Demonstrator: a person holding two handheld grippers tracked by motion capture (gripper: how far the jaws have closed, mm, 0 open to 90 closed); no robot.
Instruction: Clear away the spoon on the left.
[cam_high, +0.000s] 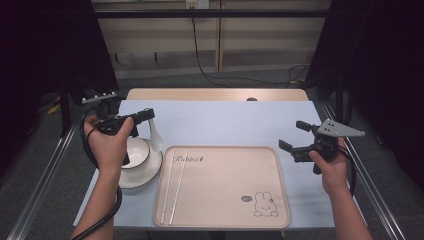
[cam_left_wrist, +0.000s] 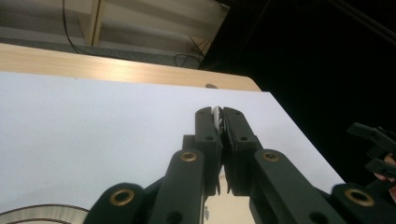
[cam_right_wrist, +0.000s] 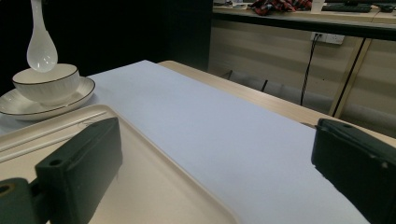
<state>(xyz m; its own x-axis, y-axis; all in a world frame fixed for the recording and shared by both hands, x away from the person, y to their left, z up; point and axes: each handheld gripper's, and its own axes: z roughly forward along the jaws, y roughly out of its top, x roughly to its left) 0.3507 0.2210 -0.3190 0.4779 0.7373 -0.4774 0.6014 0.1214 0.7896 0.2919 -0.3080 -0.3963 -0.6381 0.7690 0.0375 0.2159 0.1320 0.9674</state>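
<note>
The step in hand looked like carrying the white spoon (cam_high: 153, 134) across from the dishes to the tray (cam_high: 280, 200) — a transfer caught midway, by my reading. The left claw (cam_high: 145, 116) was pinching the spoon by the top of its handle; in the left gripper view a sliver of white handle (cam_left_wrist: 216, 115) sat squeezed between the pressed-together jaws. The spoon hung nearly upright, bowl end down, and in the right gripper view its bowl (cam_right_wrist: 41, 49) hovered just above the black-rimmed bowl (cam_right_wrist: 46, 84), whether touching the rim or barely clear I could not tell. That bowl stood on a plate (cam_right_wrist: 28, 108) at the left of the tabletop (cam_high: 225, 122), just beside the tray, where a pair of chopsticks (cam_high: 174, 186) already lay along the left side. The next move likely called for lifting the spoon clear of the bowl's rim, swinging it rightward over the tray's edge and lowering it flat beside the chopsticks before letting go — and keeping the handle from slipping in that narrow pinch. The left hand (cam_high: 107, 142) was raised above the dishes with its claw reaching toward the table's middle. The right claw (cam_high: 292, 144) was spread wide and empty, held off the tray's right edge by the right hand (cam_high: 331, 165), pointing inward over the tray.
</note>
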